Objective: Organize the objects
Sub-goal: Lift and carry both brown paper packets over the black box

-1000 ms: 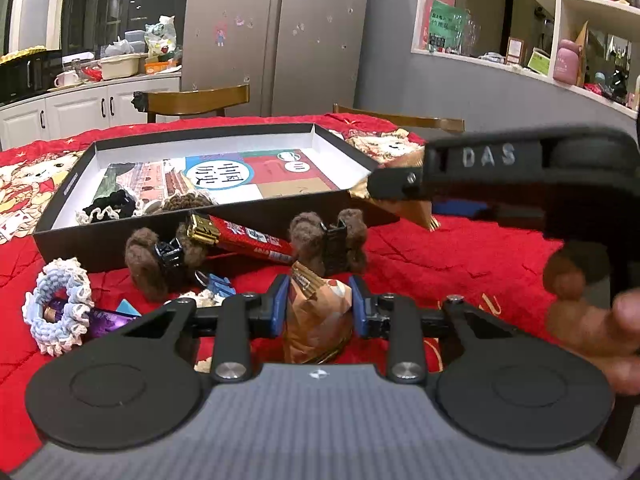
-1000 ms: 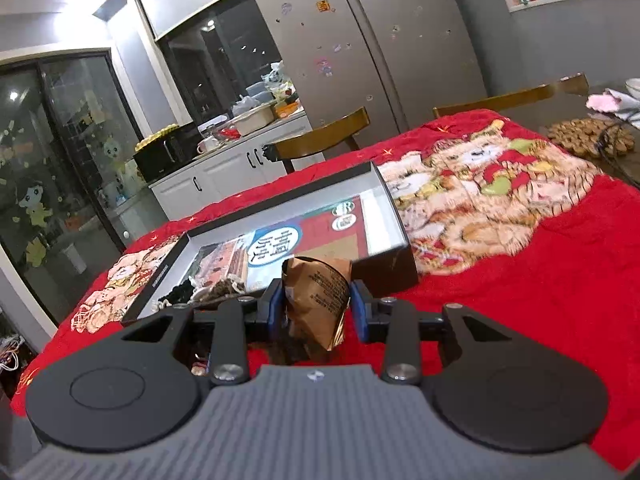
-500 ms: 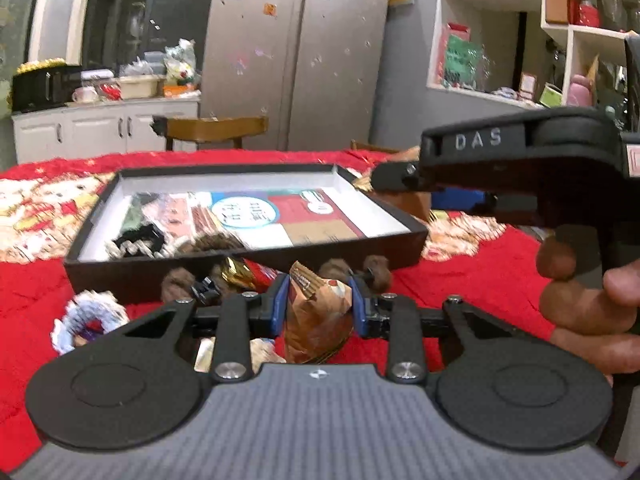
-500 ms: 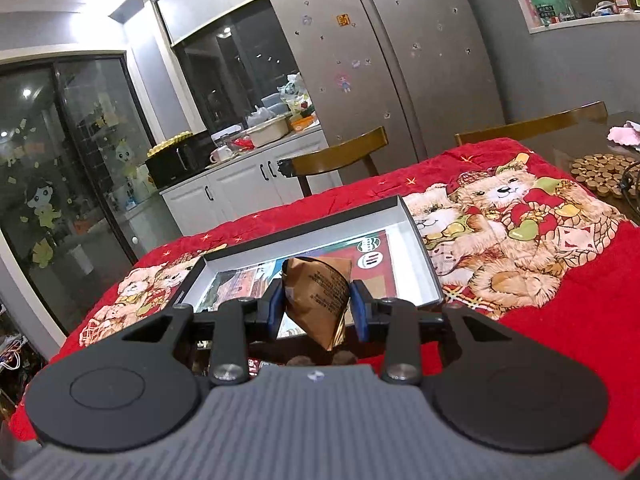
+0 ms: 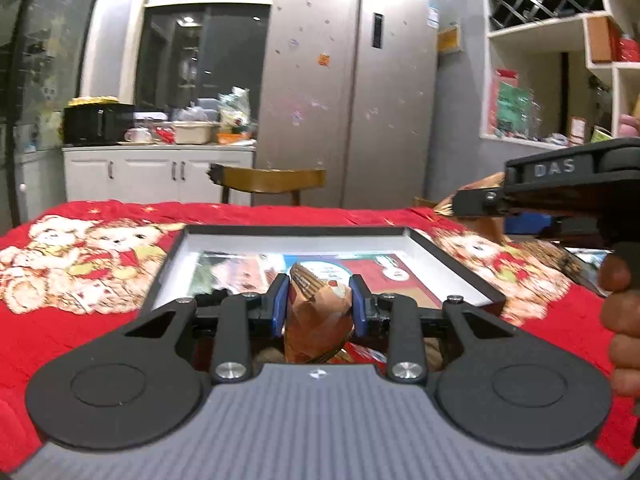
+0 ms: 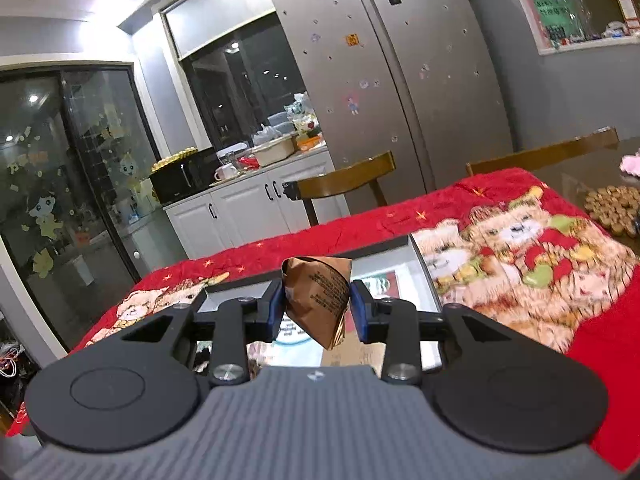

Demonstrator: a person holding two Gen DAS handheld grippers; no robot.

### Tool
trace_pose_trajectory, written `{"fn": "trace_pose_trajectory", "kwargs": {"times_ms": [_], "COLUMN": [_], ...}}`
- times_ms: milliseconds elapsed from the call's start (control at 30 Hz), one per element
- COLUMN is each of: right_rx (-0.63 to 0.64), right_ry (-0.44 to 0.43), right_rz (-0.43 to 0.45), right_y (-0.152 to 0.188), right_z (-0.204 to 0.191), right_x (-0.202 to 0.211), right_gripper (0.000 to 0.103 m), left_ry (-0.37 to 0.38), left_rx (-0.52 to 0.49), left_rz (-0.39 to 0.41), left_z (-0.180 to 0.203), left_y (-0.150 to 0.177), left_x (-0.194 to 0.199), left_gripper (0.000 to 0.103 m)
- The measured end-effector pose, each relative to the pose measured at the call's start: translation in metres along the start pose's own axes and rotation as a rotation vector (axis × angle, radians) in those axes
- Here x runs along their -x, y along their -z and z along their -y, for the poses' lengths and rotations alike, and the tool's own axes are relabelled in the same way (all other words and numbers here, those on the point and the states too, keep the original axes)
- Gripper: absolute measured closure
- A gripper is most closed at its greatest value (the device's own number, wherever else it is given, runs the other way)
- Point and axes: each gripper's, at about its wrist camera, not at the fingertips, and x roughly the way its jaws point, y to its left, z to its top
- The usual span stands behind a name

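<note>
I have each tool clamped on a brown snack packet: left tool (image 5: 319, 306), right tool (image 6: 317, 306). Above the box (image 5: 452, 266), either crinkly packet could slip and land outside its rim.

Ahead of the left gripper (image 5: 319, 300), at 12 o'clock, the open box (image 5: 452, 264) shows bare printed floor, walled only by its low black rim. At 3 o'clock the right gripper (image 5: 472, 202) and the hand (image 5: 620, 320) on it block that side. At 9 o'clock the red blanket (image 5: 60, 320) lies flat and unobstructed. A wooden chair (image 5: 272, 180) stands beyond the far edge.
</note>
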Motion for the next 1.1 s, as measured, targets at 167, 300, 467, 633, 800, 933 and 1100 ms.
{"fn": "trace_pose_trajectory", "kwargs": {"times_ms": [167,300,467,633,800,933,1100], "right_rx": [-0.004,-0.040,-0.040,-0.056,-0.106,-0.130,-0.105], "right_ry": [-0.038,-0.063,-0.090,-0.097,-0.121,-0.132,-0.105], "right_rz": [0.005,0.009,-0.015,-0.036,-0.050,-0.009,-0.002], "right_y": [-0.009,-0.012,-0.006,0.006,0.014,0.027,0.035], "right_z": [-0.003,0.000,0.007,0.022,0.038,0.047,0.051], "right_x": [-0.015,-0.025,-0.029,-0.030,-0.031,-0.037,-0.049], "right_gripper": [0.064,0.064,0.064,0.064,0.064,0.064,0.064], "left_ry": [-0.012,-0.025,-0.002,0.005,0.001,0.025,0.079], "left_rx": [0.005,-0.039,-0.073,-0.077,-0.105,-0.116,-0.026], "left_rz": [-0.019,0.009,0.059,0.072,0.070,0.062,0.021], "left_z": [-0.005,-0.001,0.003,0.007,0.013,0.020,0.021], "left_y": [-0.002,0.002,0.000,-0.003,-0.014,-0.029,-0.048], "left_x": [-0.007,-0.001,0.009,0.012,0.005,-0.009,-0.036], "left_gripper": [0.066,0.066,0.066,0.066,0.066,0.066,0.066]}}
